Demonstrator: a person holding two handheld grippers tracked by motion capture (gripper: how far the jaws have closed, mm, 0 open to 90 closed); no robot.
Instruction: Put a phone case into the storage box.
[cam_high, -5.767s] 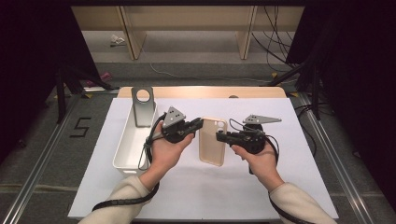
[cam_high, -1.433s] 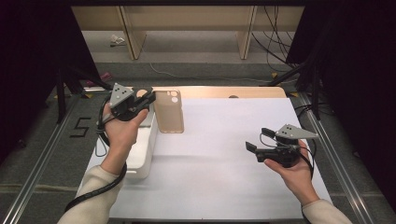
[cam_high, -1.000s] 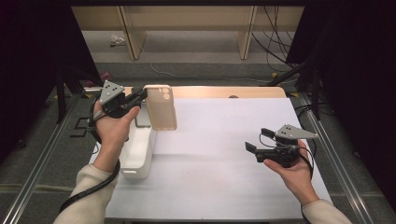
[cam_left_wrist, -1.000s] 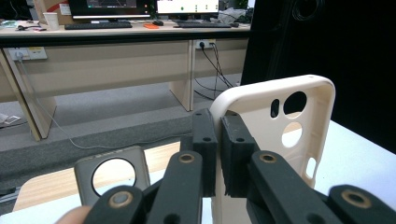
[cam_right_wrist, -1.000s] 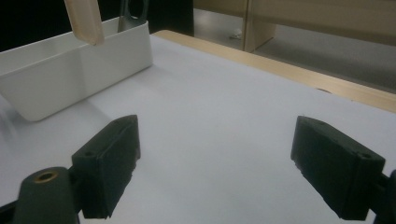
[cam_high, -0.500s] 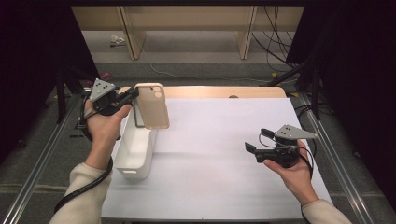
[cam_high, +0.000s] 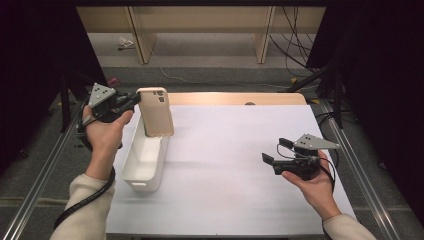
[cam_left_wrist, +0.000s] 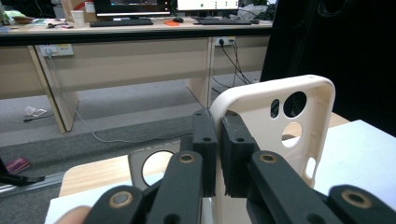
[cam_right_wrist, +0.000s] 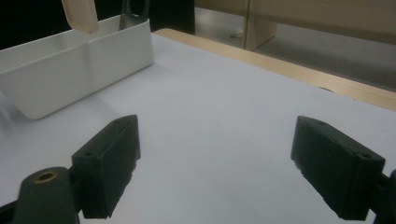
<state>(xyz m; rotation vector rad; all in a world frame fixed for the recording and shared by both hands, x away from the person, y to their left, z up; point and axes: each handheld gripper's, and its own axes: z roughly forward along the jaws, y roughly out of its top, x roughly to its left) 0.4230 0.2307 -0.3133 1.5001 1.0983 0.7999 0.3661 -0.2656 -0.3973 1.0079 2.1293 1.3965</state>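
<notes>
The left tongs (cam_left_wrist: 218, 154) pinch the side edge of one beige phone case (cam_high: 155, 112), holding it upright above the far end of the single white bin (cam_high: 145, 162). The right tongs (cam_right_wrist: 215, 172) gape wide and empty over the white counter (cam_high: 225, 165).

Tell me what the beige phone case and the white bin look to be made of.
Beige phone case: probably soft matte plastic or silicone, with thin moulded walls, rounded corners and cut-out holes.
White rectangular bin: likely rigid plastic with a smooth, slightly glossy finish, thin even walls and rounded edges.
</notes>
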